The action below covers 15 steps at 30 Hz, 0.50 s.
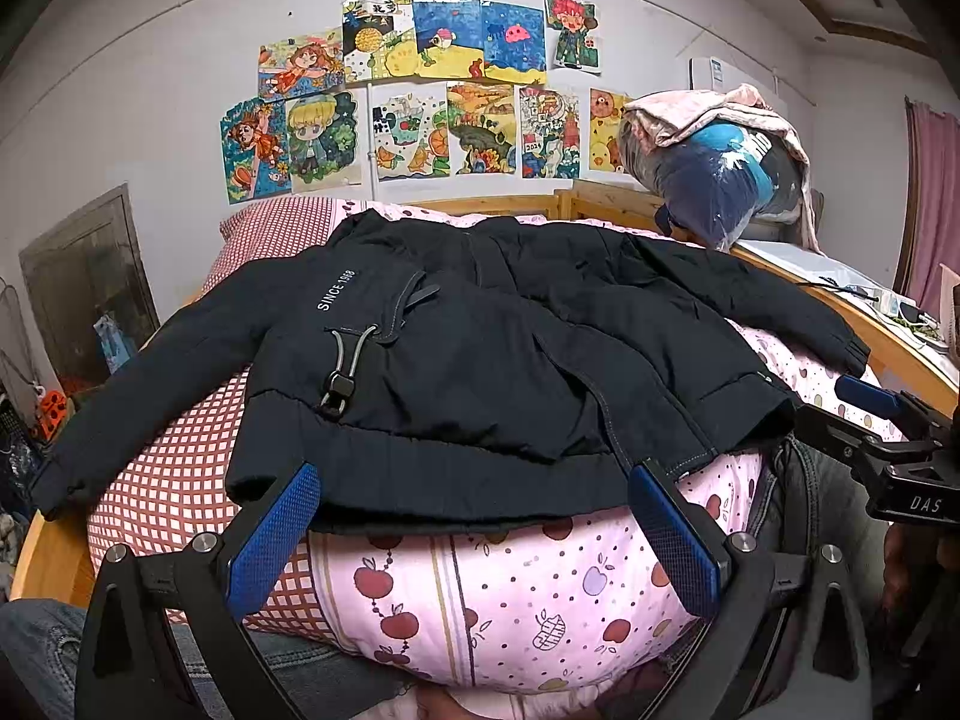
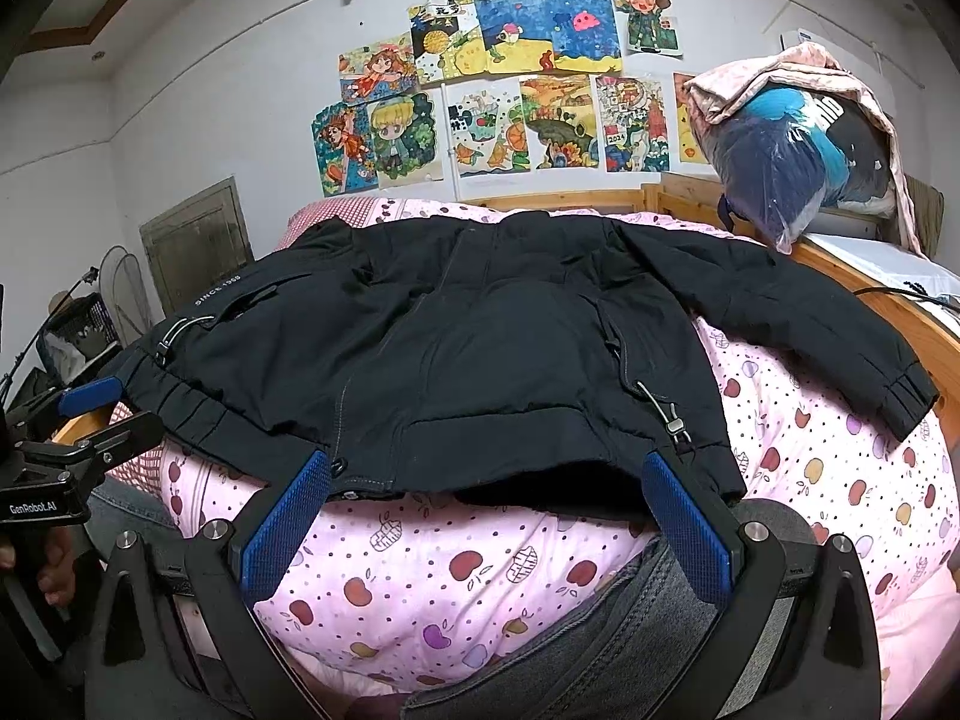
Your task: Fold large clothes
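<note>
A black padded jacket [image 1: 480,348] [image 2: 480,348] lies spread front-up on a pink apple-print quilt [image 1: 510,588] [image 2: 456,570], sleeves out to both sides. My left gripper [image 1: 474,498] is open, its blue-padded fingertips [image 1: 288,516] at the near hem on the jacket's left half, with nothing clamped. My right gripper [image 2: 486,480] is open too, its fingertips [image 2: 666,492] at the hem by the right drawcord toggle [image 2: 675,420]. Each gripper shows in the other's view: the right gripper [image 1: 840,408] beside the jacket's right edge, the left gripper [image 2: 114,411] by the left edge.
A wooden bed frame [image 1: 864,330] runs around the quilt. A plastic bag of clothes [image 2: 792,162] sits on the headboard at right. A red checked pillow [image 1: 276,228] lies at the far left. The person's jeans-clad legs [image 2: 600,648] are below the grippers. Drawings [image 1: 420,102] cover the wall.
</note>
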Motion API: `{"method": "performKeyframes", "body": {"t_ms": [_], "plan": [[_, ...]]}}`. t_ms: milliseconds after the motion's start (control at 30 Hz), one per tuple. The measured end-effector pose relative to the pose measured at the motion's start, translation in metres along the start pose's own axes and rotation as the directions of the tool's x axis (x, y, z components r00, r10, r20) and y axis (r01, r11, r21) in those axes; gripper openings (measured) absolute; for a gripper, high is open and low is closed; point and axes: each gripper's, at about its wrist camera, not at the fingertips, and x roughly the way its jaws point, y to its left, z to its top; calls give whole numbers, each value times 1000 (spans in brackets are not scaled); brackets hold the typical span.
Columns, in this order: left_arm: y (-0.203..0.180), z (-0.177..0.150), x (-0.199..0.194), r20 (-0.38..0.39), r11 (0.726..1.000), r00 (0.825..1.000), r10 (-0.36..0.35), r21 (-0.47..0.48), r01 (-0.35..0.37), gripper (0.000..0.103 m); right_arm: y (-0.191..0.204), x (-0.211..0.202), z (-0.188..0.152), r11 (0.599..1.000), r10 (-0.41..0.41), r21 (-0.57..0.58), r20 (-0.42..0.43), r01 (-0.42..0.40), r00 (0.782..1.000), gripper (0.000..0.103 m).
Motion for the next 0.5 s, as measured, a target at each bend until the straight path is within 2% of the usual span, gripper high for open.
{"method": "performKeyframes", "body": {"t_ms": [500], "plan": [[0,0,0,-1,1000,1000,0,0,0,103,-2,0,2,1000,1,6,-3,0,1000,102]]}}
